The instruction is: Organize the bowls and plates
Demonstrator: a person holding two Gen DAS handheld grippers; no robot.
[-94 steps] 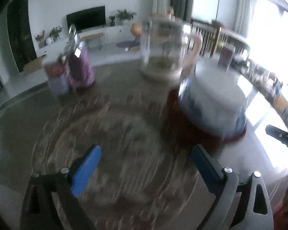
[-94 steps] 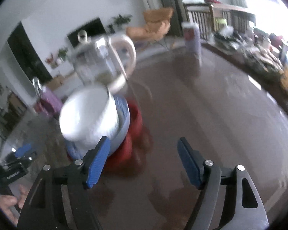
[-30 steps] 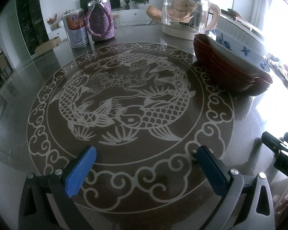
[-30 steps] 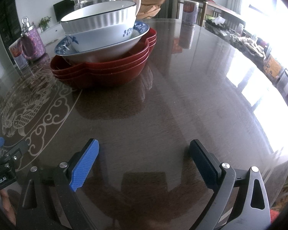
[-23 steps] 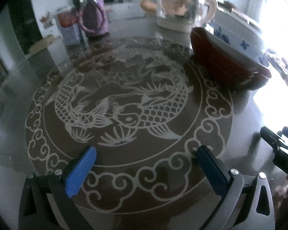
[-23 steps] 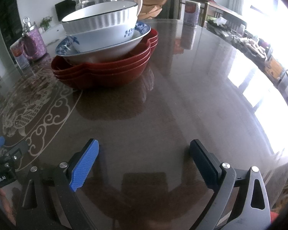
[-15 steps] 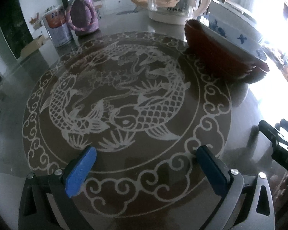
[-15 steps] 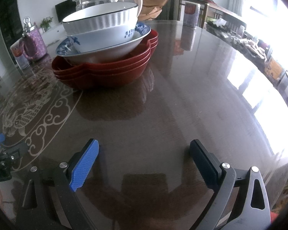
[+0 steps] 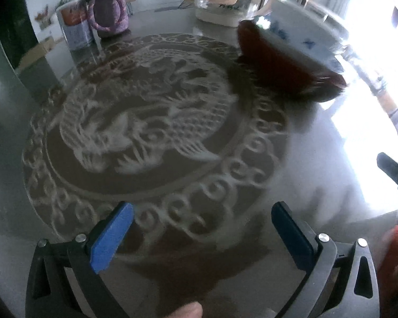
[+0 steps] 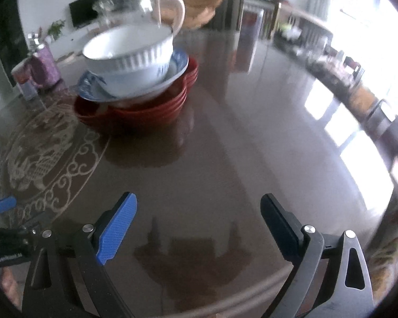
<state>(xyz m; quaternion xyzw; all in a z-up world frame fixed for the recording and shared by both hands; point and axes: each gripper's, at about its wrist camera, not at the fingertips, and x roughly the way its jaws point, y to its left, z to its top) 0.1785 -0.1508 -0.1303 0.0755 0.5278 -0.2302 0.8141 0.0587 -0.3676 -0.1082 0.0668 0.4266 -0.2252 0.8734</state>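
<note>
Two grippers are in view, and each has its fingers spread wide apart with nothing between them. The left gripper (image 9: 201, 234) hangs over the near edge of the pale fish-and-scroll medallion (image 9: 151, 122) set into the dark round table (image 10: 252, 145). The right gripper (image 10: 199, 228) hangs over bare glossy tabletop near the table's near rim; its own reflection shows on the surface below.

The stacked dishware stands on the table at the right edge of the medallion. From the bottom up:
- Red lobed bowls (image 10: 146, 110), nested, resting directly on the table.
- A blue-and-white plate (image 10: 151, 86), seated in the top red bowl.
- A white ribbed bowl (image 10: 130, 53), upright, seated on the plate.

In the left wrist view the stack appears far right and is motion-blurred; only the red bowls (image 9: 286, 63) and the plate's blue-patterned rim (image 9: 302, 38) can be made out.

Behind the stack stands a glass kettle (image 10: 143, 5) with a pale handle. At the far left of the table, a purple jar (image 9: 108, 13) stands just beside a printed can (image 9: 75, 27). The tip of the left gripper shows at the left edge of the right wrist view.
</note>
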